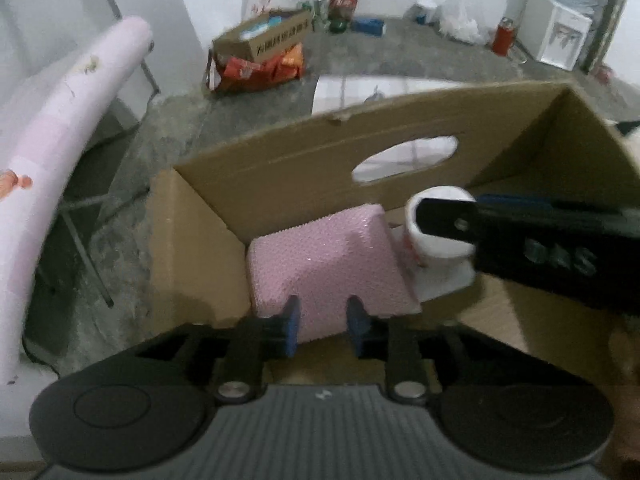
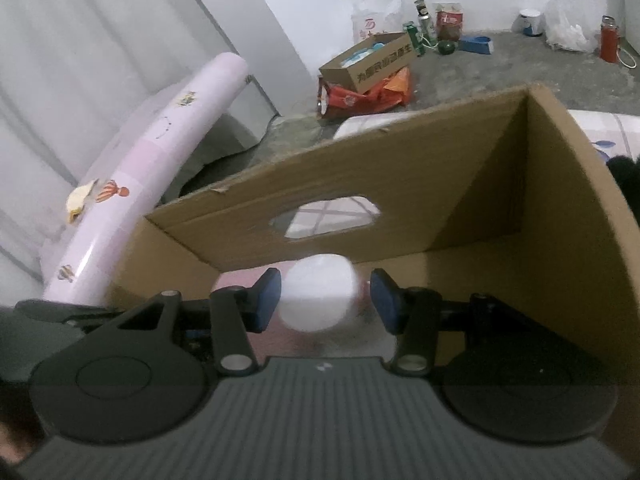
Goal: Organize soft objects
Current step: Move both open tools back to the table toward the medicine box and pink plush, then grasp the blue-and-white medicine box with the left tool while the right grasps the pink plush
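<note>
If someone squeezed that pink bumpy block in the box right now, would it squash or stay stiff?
The pink block would probably squash: its rounded edges and dimpled skin look like sponge or foam. It likely weighs little for its bulk. Its flat faces suggest it would slide across the cardboard box rather than roll, though the blur leaves the material unsure.

- A lived-in room of a home, plain and unfinished.
- Bare concrete floor ahead of the gripper, white walls beyond.
- Pink bed rail with cartoon stickers to the left.
- Far ahead on the floor: snack packets, bottles, a red flask, plastic bags.
</note>
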A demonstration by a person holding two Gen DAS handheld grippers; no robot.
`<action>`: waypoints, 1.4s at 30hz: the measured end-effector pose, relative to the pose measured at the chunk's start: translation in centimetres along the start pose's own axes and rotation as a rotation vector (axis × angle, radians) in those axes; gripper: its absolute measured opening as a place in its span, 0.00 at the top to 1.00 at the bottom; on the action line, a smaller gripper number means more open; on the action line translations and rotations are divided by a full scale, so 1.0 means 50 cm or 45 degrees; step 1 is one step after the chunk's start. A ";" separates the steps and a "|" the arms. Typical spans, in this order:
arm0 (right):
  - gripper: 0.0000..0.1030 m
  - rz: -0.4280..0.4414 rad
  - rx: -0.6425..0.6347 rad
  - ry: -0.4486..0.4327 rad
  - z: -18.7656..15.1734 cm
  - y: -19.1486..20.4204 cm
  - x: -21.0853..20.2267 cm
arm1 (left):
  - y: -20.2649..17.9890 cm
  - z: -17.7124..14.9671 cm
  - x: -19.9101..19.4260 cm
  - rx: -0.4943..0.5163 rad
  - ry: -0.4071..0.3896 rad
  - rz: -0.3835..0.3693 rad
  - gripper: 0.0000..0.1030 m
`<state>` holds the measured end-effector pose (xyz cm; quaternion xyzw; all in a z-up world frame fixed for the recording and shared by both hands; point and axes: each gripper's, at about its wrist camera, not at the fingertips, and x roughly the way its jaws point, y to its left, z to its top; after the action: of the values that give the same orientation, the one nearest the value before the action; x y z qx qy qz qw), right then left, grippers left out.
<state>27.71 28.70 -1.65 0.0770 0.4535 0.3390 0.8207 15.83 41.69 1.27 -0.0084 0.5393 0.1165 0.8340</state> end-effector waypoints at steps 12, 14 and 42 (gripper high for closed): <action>0.47 0.217 -0.208 -0.185 -0.044 0.019 -0.422 | -0.153 -0.140 -0.346 0.183 -0.296 -0.040 0.45; 0.45 0.203 -0.227 -0.248 -0.083 -0.023 -0.510 | -0.202 -0.171 -0.395 0.212 -0.349 -0.081 0.44; 0.13 -0.291 -0.137 -0.240 -0.350 -0.553 -0.624 | -0.831 -0.147 -0.156 1.459 -0.463 -0.059 0.17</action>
<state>16.01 -14.96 -2.16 0.0124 0.3613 0.2586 0.8958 14.63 -1.21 0.58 0.4506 0.3646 -0.2115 0.7870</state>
